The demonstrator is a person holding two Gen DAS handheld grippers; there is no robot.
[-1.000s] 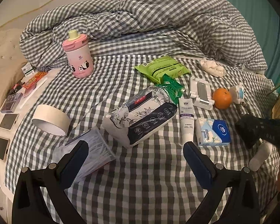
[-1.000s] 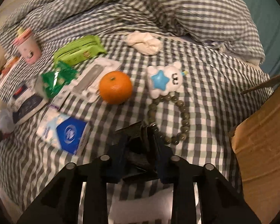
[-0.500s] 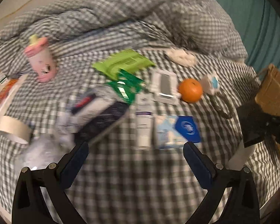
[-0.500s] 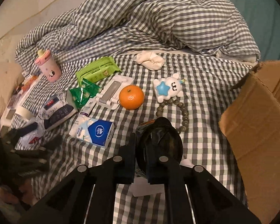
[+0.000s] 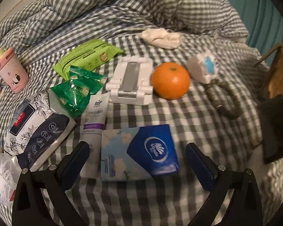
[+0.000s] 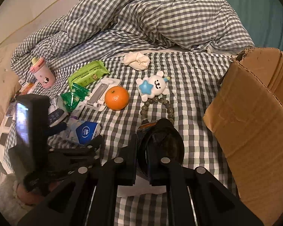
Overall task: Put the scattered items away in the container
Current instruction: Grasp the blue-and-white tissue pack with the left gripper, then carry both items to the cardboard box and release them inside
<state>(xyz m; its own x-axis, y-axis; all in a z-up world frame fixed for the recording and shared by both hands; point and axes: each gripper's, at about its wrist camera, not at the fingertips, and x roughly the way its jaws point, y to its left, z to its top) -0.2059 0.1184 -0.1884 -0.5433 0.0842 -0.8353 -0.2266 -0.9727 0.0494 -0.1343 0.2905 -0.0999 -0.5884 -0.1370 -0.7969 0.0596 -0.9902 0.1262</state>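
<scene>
My left gripper [image 5: 137, 162] is open, its jaws on either side of a blue tissue pack [image 5: 139, 150] on the checked bed. My right gripper [image 6: 143, 150] is shut on a dark round jar [image 6: 160, 146], held above the bed left of the cardboard box [image 6: 254, 116]. Scattered items: an orange [image 5: 170, 80] [image 6: 117, 98], a white phone stand [image 5: 131, 81], a white bear toy [image 6: 153, 87], a bead bracelet [image 6: 156, 105], a tube [image 5: 94, 116], green packets [image 5: 75, 92], a green wipes pack [image 5: 88, 56], a floral wipes pack [image 5: 35, 128].
A pink cup [image 5: 10, 71] stands at the far left. A crumpled tissue [image 5: 162, 36] lies near the bunched duvet [image 6: 151, 18]. A clear bag [image 5: 1, 179] lies at the lower left. The box edge [image 5: 281, 71] shows at the right of the left wrist view.
My left gripper moved right and forward over the tissue pack. My right gripper lifted the dark jar off the bed and drew back, bringing the box into view.
</scene>
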